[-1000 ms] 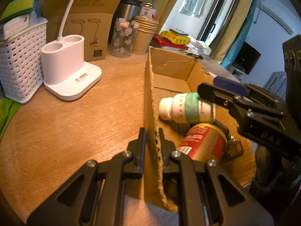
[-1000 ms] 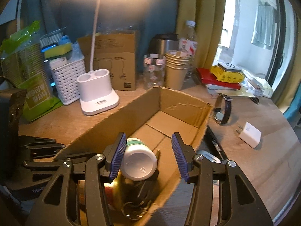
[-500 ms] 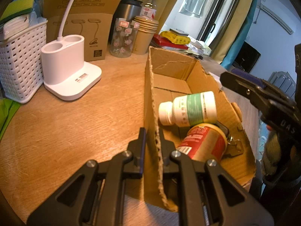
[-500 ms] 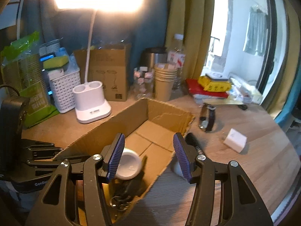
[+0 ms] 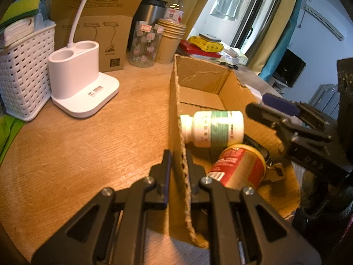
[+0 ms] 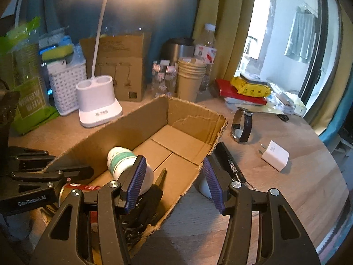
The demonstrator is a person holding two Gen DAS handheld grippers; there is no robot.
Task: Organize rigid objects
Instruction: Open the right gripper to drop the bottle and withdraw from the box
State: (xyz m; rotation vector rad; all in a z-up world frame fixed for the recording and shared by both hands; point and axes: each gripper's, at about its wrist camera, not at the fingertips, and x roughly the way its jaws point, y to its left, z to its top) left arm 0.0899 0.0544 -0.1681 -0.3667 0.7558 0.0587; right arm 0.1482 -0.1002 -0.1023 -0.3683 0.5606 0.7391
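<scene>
At the lower centre of the left wrist view, the left gripper [image 5: 178, 167] is being kept clenched on the near wall of the cardboard box [image 5: 176, 119], whose torn, corrugated edge is being pinched between the two black fingers so that the box is being steadied on the wooden table [image 5: 88, 137]. Just right of that wall, inside the box, a white plastic bottle [image 5: 213, 128] with a green label is lying on its side, propped on a round red can [image 5: 239, 167] with a pale lid; dark objects beneath them are too hidden to name. In the right wrist view, the right gripper [image 6: 174, 181] is being held released and empty over the right rim of the box, its ribbed blue pads grasping nothing. The step in hand is judged to be the collecting of loose hard items into the box. Further right on the table, a long black bar [image 6: 230, 165], a strapped watch [image 6: 241, 124] and a smooth white charger block [image 6: 274, 155] are being left outside; the next move is judged to call for the right gripper being carried to one of them, probably the bar just beside the box, and being closed across its narrow width.
</scene>
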